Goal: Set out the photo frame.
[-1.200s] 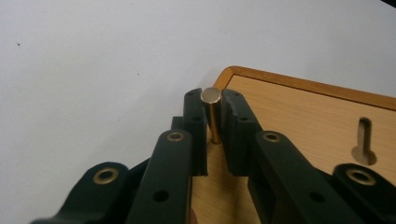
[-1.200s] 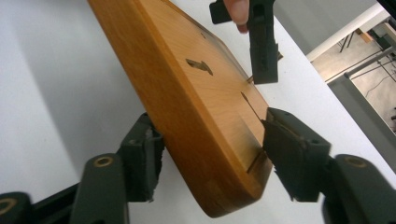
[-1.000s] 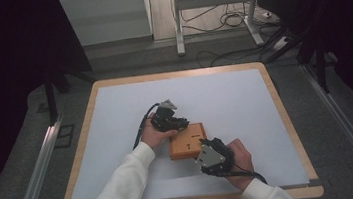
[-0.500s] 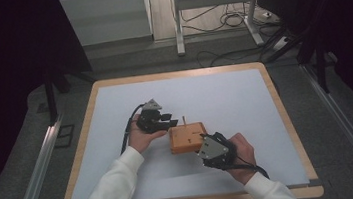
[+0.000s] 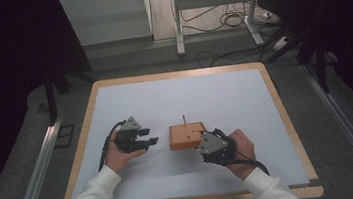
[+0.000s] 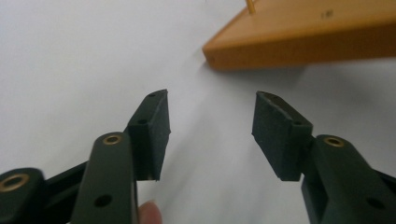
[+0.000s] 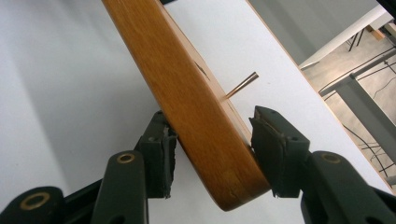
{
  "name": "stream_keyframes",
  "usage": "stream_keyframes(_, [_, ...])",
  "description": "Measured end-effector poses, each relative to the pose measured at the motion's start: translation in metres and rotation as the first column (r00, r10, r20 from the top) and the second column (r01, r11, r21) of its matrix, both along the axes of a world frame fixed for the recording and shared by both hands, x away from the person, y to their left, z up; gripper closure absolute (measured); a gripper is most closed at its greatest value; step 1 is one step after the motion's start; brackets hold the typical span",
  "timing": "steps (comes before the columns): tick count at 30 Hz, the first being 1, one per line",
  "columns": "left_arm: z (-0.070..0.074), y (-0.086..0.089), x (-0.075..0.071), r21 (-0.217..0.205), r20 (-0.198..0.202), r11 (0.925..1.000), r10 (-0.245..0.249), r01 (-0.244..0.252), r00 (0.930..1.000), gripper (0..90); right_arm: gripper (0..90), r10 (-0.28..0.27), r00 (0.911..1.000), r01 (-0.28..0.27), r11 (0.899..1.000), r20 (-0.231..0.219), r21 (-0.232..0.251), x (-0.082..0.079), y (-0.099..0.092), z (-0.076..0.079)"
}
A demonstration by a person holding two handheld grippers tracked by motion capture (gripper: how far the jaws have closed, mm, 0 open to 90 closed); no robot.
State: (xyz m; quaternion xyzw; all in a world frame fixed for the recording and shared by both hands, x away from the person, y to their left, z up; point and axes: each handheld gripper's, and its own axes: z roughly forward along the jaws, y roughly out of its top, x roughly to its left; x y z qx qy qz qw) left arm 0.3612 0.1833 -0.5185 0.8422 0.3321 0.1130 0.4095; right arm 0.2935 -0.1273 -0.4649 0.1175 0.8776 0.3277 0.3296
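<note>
A flat orange-brown wooden block lies on the white mat, with a thin wooden peg standing upright in its top. My right gripper grips the block's near right corner. In the right gripper view its jaws have just been closing, and the pads press on both sides of the block, with the peg beyond. My left gripper sits a short way left of the block. Its jaws have just been opening, with nothing between them. The block's corner lies ahead, apart from the pads.
The white mat lies in a wooden-framed board with free room all around the block. Metal rails run along both sides of the table. A metal stand and floor cables lie beyond the far edge.
My left gripper has drawn back to the left, away from the block, and its jaws have opened. The peg stays upright in the block. The right hand has kept its place.
</note>
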Motion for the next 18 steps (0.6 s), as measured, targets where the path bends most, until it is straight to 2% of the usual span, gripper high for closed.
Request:
stream_keyframes(10, [-0.003,0.005,-0.014,0.026,-0.01,0.9996,0.008,-0.008,0.9999,36.5,54.0,-0.008,0.9998,0.008,1.0,-0.017,0.002,0.006,0.0,0.006])
stream_keyframes(18, [-0.007,0.006,-0.022,0.043,-0.016,0.9991,0.006,-0.006,0.9999,34.5,57.7,-0.008,0.9993,0.008,1.0,-0.037,0.0,0.014,-0.002,0.014])
